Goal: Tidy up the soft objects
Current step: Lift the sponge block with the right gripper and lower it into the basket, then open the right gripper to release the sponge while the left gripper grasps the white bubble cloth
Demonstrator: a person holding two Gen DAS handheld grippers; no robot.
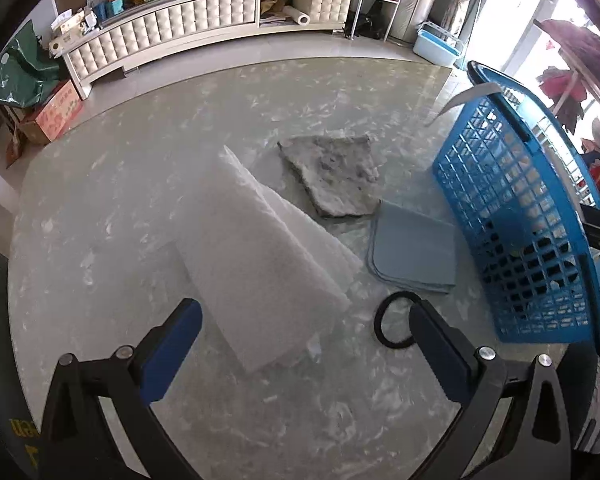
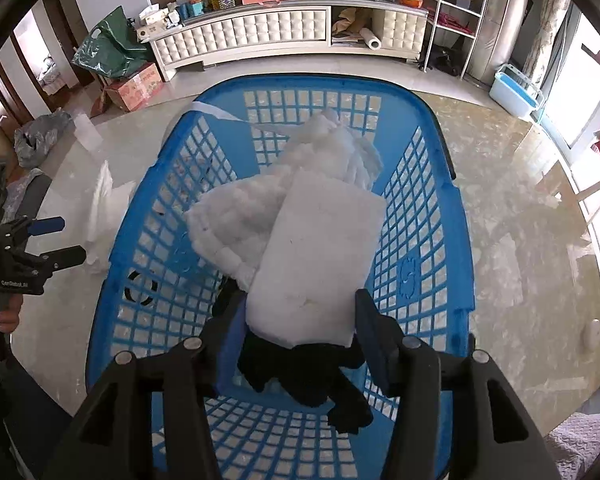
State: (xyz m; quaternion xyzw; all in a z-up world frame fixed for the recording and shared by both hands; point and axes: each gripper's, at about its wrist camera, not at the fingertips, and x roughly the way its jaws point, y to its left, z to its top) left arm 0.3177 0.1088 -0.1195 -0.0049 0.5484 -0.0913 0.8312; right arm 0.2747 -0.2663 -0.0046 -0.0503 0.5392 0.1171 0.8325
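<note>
your blue basket [image 2: 420,216] stands on the marbled round table [image 1: 120,208], and it already holds soft things: a folded white foam pad [image 2: 320,256] lying on top, a knobbly white quilted cloth [image 2: 236,216] under it that runs up toward the far wall, and a black cloth [image 2: 312,376] at the near end, partly under the pad. a strip of white paper [image 2: 216,111] hangs off the far rim.

your right gripper [image 2: 300,316] points down into the basket with the near end of the foam pad between its jaws. the jaws stand partly apart; whether the pads press on the foam you cannot tell from here.

your left gripper [image 1: 306,328] hovers over the table beside the basket, jaws wide apart with nothing between them. beneath it and just ahead lie the things not yet sorted: a long white foam sheet [image 1: 260,260] with a second thin layer showing along its right edge, a grey fuzzy pad [image 1: 332,172] beyond it, a folded blue-grey cloth [image 1: 414,248] just beside the basket wall, and a black ring [image 1: 384,320] near the right finger.

in the right wrist view, white lettering on the left gripper's black body is too small to read surely. the boxes on the long padded cabinet [image 2: 260,36] carry print that is likewise too small to read.
</note>
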